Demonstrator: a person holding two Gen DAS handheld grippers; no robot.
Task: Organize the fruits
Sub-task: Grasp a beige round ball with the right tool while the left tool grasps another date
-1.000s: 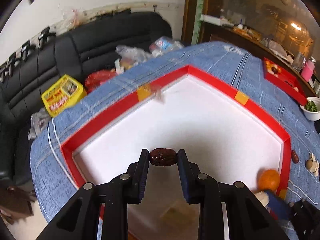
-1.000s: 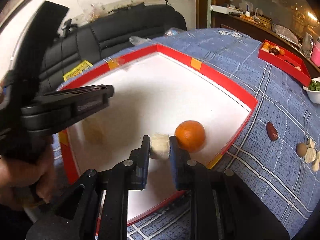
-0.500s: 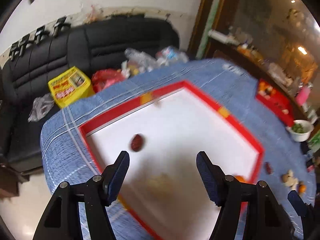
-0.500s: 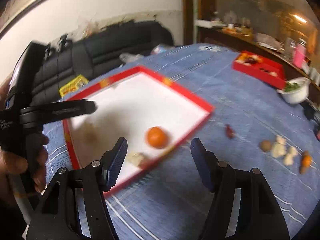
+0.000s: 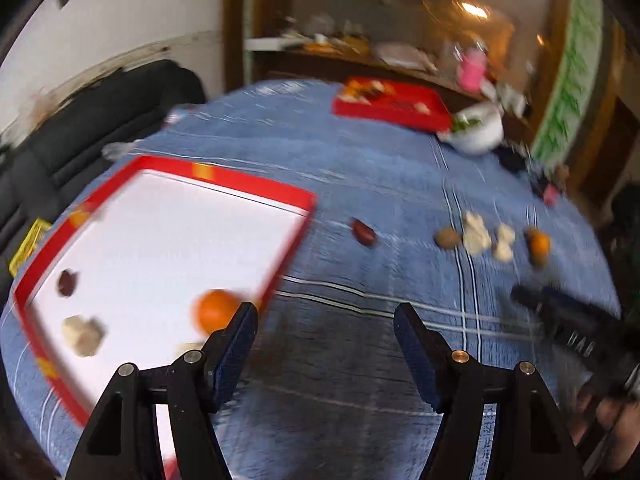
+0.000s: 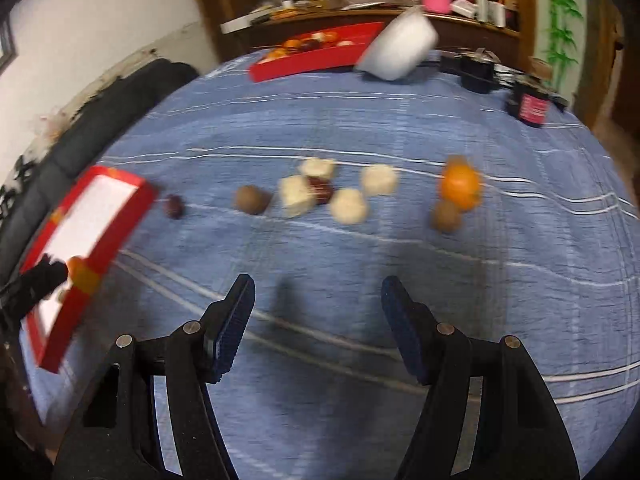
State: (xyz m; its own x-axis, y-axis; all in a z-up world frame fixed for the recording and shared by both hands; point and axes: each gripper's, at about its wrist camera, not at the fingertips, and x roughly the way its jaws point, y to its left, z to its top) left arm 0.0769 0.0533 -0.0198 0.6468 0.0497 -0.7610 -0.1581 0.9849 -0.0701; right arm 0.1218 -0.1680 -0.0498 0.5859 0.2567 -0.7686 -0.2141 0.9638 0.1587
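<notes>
Loose fruits lie on the blue-clothed counter (image 6: 360, 280): a dark date (image 6: 174, 206), brown round ones, pale chunks (image 6: 298, 196) and an orange (image 6: 460, 187). Best to take the nearest single piece, centred between the spread fingers of the empty right gripper (image 6: 316, 308). The left gripper (image 5: 325, 330) is also spread, empty. The red tray (image 5: 256, 190) holds a date, an orange (image 5: 216, 312) and a pale chunk

Tray contents: one orange (image 5: 216, 311), one dark date (image 5: 67, 282), one pale chunk (image 5: 82, 335). On the table: four pale chunks (image 6: 347, 206), two brown nuts (image 6: 251, 199), one orange (image 6: 460, 187), two dark dates (image 6: 174, 206).
</notes>
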